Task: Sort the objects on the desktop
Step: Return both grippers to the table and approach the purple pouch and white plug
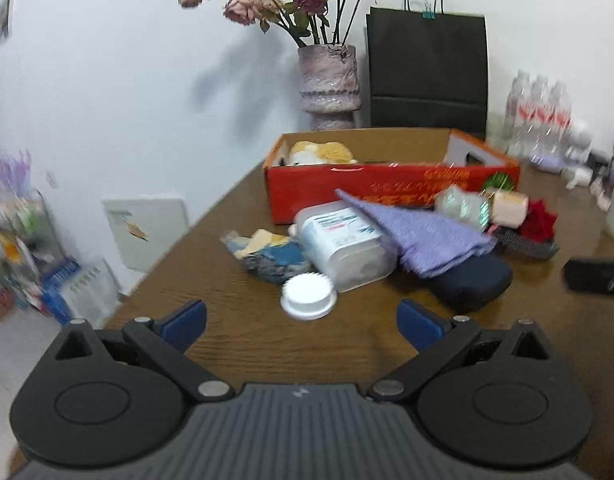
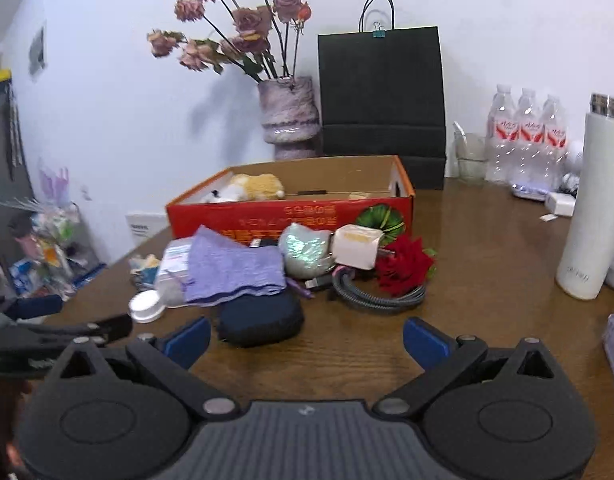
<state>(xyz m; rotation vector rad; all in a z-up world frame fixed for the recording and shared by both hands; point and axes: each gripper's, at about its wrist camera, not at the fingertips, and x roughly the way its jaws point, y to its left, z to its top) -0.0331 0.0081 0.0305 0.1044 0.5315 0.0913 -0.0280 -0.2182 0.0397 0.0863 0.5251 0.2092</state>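
Brown wooden table [image 2: 487, 240] carries everything. At the back, black paper bag [image 2: 381, 92] stands vs. the wall, vase [image 2: 289, 114] w/ dried roses just left of it. In front: red cardboard box [image 2: 291, 212], open top, plush toy [image 2: 253, 188] lying in its left end. Tall white bottle [image 2: 585, 208] upright on the right; pack of water bottles [image 2: 527, 136] behind it.

Loose pile sits on the table just in front of the box: purple cloth [image 2: 231, 268] draped over a clear plastic container [image 1: 343, 244]; dark blue pouch [image 2: 261, 316] nearest, partly under the cloth's front edge. Right of cloth: iridescent bag [image 2: 307, 250], small beige box [image 2: 357, 246], red rose [image 2: 403, 264], coiled grey cable [image 2: 371, 298] in front of the rose. White round lid [image 1: 308, 295] at the pile's left front, by a blue-and-tan item (blurred, can't ID).

Left gripper [image 1: 303, 320]: jaws spread wide, nothing btwn them, lid just ahead. Right gripper [image 2: 307, 338]: jaws spread wide, empty, pouch just ahead at left.
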